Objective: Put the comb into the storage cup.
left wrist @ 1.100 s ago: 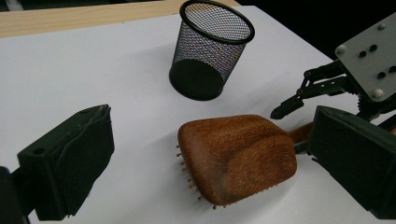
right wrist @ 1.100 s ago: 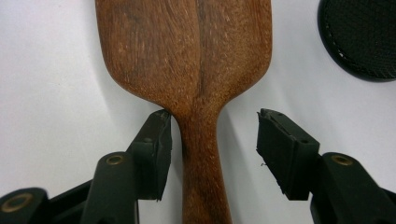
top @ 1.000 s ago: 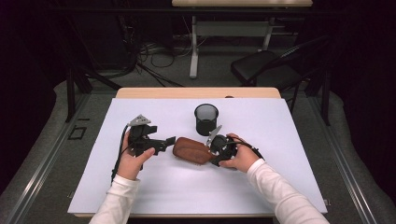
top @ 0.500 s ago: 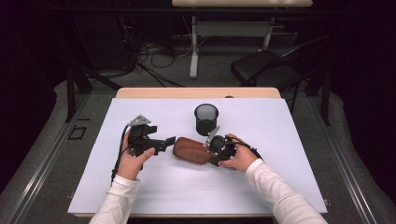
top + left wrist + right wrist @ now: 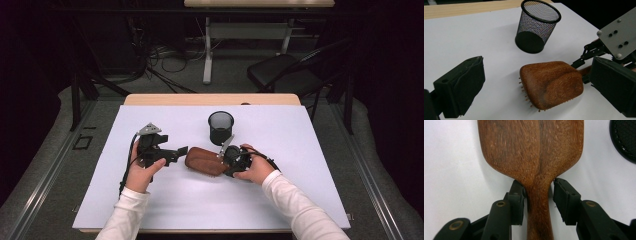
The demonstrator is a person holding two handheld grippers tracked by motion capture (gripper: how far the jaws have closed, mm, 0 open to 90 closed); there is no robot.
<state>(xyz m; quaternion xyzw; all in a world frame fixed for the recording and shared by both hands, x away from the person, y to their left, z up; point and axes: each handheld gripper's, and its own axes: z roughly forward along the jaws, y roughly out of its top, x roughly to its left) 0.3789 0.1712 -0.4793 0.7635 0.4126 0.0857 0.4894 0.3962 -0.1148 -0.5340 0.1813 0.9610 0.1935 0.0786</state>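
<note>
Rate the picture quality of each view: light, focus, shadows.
High view: table evenly lit, surroundings dark, image soft. Left gripper view: hairbrush and mesh cup sharp, near pads blurred. Right gripper view: wood grain crisp, soft shadows along the handle.

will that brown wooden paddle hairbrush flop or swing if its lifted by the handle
The brown wooden paddle hairbrush looks like solid wood, so it probably stays stiff. Its wide head is likely heavier than the narrow handle between the right gripper jaws, which have just been closing, so it may droop or pivot. The smooth wood could slip slightly.
</note>
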